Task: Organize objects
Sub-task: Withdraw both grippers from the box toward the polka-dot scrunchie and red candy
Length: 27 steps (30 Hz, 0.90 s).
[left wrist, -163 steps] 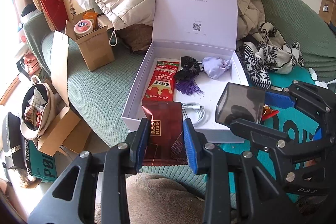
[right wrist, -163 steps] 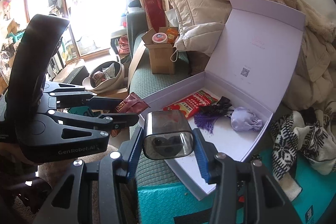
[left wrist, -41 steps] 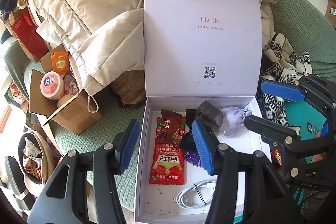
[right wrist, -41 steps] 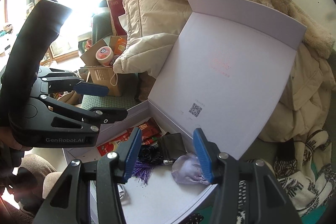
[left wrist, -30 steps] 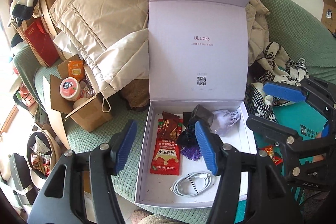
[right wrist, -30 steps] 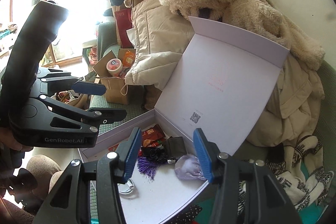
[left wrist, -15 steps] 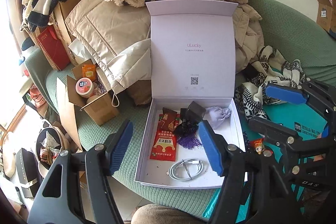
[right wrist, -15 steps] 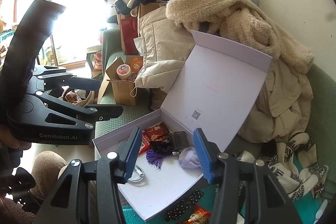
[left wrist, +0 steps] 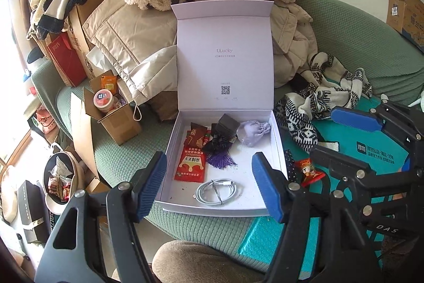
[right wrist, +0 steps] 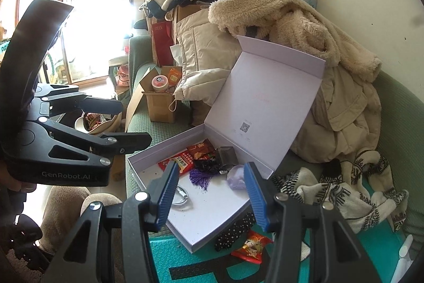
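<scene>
While both jaws gape empty, white box (left wrist: 172, 150) below, between them

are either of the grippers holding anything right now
No. The left gripper and right gripper are both open and empty, above the white box.

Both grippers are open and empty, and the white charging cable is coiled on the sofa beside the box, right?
Not quite. The white charging cable lies coiled inside the open box, near its front edge, as the left wrist view shows. The left gripper and right gripper are indeed open and empty.
</scene>
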Available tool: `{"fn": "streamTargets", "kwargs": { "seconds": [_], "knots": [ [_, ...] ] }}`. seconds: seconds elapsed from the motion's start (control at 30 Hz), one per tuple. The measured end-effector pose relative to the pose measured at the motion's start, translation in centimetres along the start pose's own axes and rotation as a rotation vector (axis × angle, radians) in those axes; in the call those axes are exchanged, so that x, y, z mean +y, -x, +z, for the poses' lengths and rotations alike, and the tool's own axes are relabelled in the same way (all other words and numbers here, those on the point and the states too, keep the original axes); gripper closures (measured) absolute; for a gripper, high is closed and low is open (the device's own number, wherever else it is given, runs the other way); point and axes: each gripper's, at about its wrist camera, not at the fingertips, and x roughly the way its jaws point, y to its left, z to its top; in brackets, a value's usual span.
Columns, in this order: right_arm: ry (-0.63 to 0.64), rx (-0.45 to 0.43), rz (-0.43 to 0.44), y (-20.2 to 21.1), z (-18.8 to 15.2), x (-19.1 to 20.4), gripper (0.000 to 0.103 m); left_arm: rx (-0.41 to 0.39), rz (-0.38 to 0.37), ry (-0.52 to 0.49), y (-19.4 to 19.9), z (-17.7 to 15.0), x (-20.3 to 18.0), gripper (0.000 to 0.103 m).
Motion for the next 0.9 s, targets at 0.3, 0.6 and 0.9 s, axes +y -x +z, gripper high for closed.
{"fn": "streamTargets", "kwargs": {
  "seconds": [0.3,0.6,0.9],
  "knots": [
    [-0.012,0.015,-0.018,2.3,-2.5,0.5,0.052,-0.005,-0.024,-0.01,2.2,-2.5,-2.7,0.037],
    [-0.042,0.035,-0.034,4.1,-5.2,0.3,0.052,0.001,-0.051,-0.022,3.2,-4.5,-5.1,0.033],
    [-0.087,0.076,-0.046,4.6,-8.5,-0.4,0.052,0.035,-0.083,-0.031,2.2,-7.0,-7.5,0.029]
  ]
}}
